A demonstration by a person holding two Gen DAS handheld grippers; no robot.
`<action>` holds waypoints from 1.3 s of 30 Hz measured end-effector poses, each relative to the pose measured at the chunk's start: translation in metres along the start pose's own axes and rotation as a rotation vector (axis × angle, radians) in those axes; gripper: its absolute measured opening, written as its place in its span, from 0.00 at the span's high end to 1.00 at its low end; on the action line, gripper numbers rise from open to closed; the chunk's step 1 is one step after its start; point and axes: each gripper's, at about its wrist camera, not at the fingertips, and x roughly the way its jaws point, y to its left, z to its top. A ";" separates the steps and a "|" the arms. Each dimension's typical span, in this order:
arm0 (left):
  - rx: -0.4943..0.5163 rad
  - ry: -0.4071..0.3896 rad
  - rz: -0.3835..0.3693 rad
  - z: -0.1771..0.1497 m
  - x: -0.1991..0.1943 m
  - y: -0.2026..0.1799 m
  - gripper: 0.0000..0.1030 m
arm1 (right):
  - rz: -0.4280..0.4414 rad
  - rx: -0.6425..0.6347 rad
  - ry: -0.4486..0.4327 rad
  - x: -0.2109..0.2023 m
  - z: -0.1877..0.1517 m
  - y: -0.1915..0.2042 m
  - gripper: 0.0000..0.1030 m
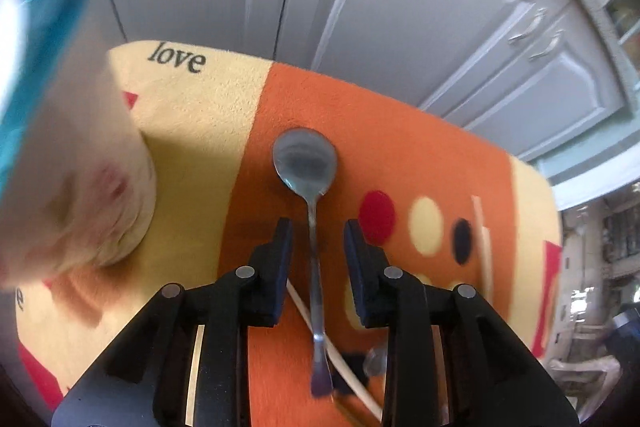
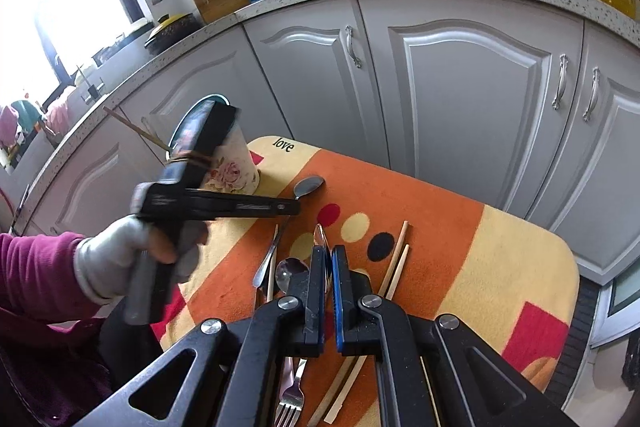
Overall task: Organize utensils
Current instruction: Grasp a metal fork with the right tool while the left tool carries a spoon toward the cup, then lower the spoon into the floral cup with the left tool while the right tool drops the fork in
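A metal spoon (image 1: 305,163) lies on the orange and cream mat (image 1: 420,155), bowl pointing away. Its handle runs back between the fingers of my left gripper (image 1: 316,227), which is open, and the pads stand clear of it on both sides. The right wrist view shows that same gripper (image 2: 297,207) from the side, tips just over the spoon (image 2: 310,185). My right gripper (image 2: 328,247) is shut on a thin shiny utensil (image 2: 321,237) seen edge-on, low over the mat (image 2: 440,227). A white floral cup (image 2: 236,167) holding chopsticks (image 2: 136,131) stands at the mat's far left corner.
Loose chopsticks (image 2: 396,263), another spoon (image 2: 292,269) and a fork (image 2: 292,391) lie on the mat near the right gripper. The cup (image 1: 80,187) looms close on the left gripper's left. A gloved hand (image 2: 116,259) holds the left gripper. Grey cabinet doors (image 2: 460,87) stand behind.
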 end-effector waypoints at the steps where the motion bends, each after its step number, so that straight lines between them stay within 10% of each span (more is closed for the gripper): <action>1: 0.002 0.004 0.017 0.004 0.007 -0.001 0.75 | 0.002 0.002 0.001 0.001 0.000 -0.001 0.98; 5: 0.038 -0.031 0.054 0.016 0.014 -0.007 0.76 | 0.011 0.008 -0.002 0.002 0.000 -0.003 0.98; 9: 0.061 -0.010 0.016 0.019 0.016 -0.007 0.98 | 0.016 0.010 -0.007 0.004 0.002 -0.002 0.97; 22: 0.090 -0.121 -0.202 -0.015 -0.082 0.001 1.00 | 0.009 -0.030 -0.036 -0.009 0.013 0.017 0.97; 39: 0.104 -0.343 -0.247 -0.005 -0.232 0.040 1.00 | 0.027 -0.178 -0.114 -0.024 0.071 0.079 0.98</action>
